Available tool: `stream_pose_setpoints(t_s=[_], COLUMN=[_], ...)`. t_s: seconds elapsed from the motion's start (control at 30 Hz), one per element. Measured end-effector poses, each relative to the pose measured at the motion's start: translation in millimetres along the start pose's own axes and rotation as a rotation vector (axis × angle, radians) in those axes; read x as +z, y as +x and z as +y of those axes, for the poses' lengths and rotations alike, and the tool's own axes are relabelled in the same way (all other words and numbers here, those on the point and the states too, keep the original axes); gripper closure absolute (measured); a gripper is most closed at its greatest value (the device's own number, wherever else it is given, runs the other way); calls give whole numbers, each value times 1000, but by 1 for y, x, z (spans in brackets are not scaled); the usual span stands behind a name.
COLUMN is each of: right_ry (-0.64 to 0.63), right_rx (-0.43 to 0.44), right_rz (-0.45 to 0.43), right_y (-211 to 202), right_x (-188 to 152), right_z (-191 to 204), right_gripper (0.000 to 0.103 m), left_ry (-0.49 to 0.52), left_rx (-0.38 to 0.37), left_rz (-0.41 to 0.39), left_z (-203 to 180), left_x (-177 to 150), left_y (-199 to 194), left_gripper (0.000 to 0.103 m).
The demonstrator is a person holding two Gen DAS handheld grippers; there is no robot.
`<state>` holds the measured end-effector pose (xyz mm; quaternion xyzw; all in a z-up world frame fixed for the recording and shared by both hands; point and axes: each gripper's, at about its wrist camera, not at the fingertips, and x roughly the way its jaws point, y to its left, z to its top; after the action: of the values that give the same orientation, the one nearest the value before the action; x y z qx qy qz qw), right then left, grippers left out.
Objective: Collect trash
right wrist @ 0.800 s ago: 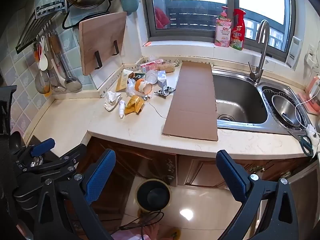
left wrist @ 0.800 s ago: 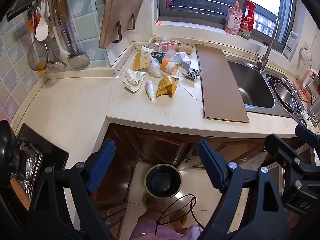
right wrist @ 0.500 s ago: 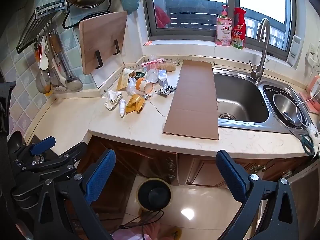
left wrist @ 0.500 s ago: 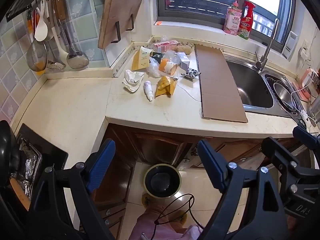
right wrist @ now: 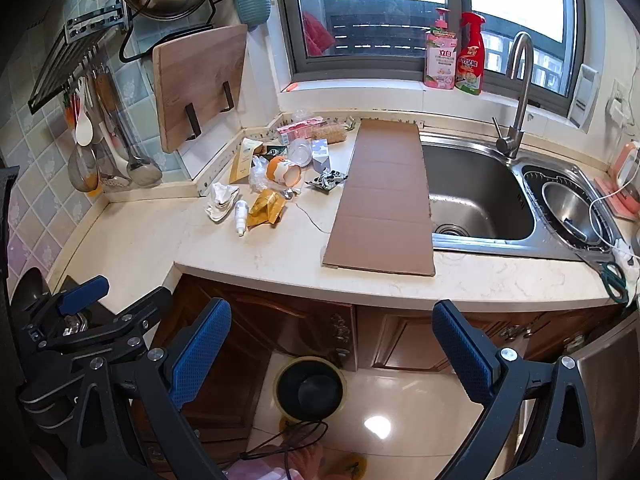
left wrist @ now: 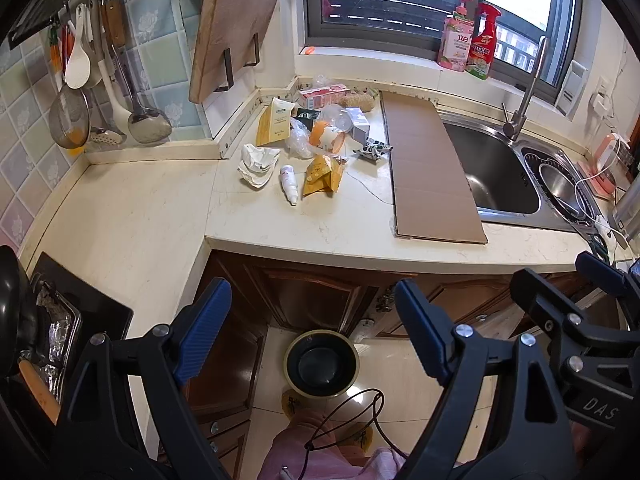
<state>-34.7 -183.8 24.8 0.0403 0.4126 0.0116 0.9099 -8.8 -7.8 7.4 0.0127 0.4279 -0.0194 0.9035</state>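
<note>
Kitchen counter (left wrist: 304, 232): trash pile (left wrist: 316, 140) well beyond both wide-open grippers.

Trash pile (left wrist: 316, 140) on countertop left of cardboard sheet (left wrist: 430, 168): crumpled white tissue, small white bottle lying flat, yellow wrapper, orange cup tipped over. Black-lined bin (left wrist: 320, 364) on floor below.

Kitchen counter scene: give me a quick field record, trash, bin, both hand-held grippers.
trash: loose pile on counter, left of cardboard sheet
items: crumpled paper, small white bottle, yellow wrapper, orange cup on its side
bin: black bin on floor below counter
left hand-held gripper: open, empty
right hand-held gripper: open, empty
sink: right of cardboard
</note>
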Motion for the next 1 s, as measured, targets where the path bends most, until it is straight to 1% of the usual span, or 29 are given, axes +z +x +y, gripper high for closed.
stream_pose_setpoints(t_s=[0.4,1.0], right_ry=[14,3], right_rx=[14,33], right_rz=[-3,-12], right_y=[3,-2], right_x=[-6,-2], right_z=[0,-2], right_gripper=[1,2], left_ry=[-2,-6], left_rx=[-5,-10], left_rz=[0,-2], left_z=[-1,0], left_x=[-3,-4], left_y=[-3,-6], left_gripper=[22,24])
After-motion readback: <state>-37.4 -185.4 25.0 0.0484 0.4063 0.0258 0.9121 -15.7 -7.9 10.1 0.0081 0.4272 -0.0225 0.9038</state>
